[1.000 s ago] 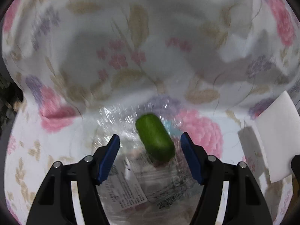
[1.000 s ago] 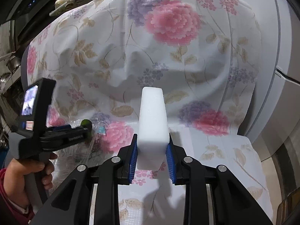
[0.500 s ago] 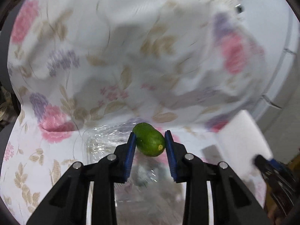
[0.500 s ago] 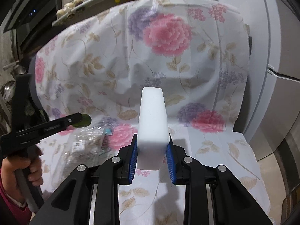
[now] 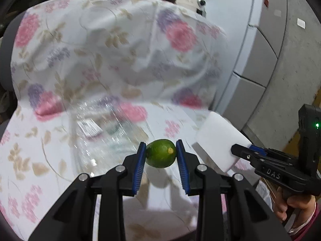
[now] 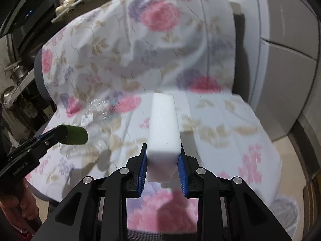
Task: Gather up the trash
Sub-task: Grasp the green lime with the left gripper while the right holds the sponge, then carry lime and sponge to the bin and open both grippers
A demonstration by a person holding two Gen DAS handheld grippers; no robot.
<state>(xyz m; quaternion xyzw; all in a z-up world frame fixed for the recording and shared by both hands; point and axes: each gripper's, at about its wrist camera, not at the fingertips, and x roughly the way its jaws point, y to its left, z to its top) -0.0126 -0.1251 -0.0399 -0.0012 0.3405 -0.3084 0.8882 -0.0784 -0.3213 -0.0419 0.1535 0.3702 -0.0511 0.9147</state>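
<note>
Floral cloth [image 5: 112,46], white with pink and purple blooms, is draping over a chair from backrest to seat and filling most of both views. Behind it, at two o'clock in the left wrist view, a grey cabinet front [image 5: 258,60] is rising beside the chair. On the seat, at about ten o'clock from the left gripper [image 5: 160,155], a crumpled clear plastic wrapper [image 5: 100,132] with a white printed label is lying flat on the cloth, blurred by motion. The right gripper [image 6: 162,161] is clamping its blue pads against both sides of a white foam block [image 6: 163,128], which is standing out forward beyond the fingertips above the seat; in the left wrist view the same block is showing at three o'clock. The left gripper is pinching a small green fruit [image 5: 161,153], a pale spot on its near end, between narrowly set blue pads, holding it clear of the cloth; in the right wrist view it is appearing at nine o'clock.
</note>
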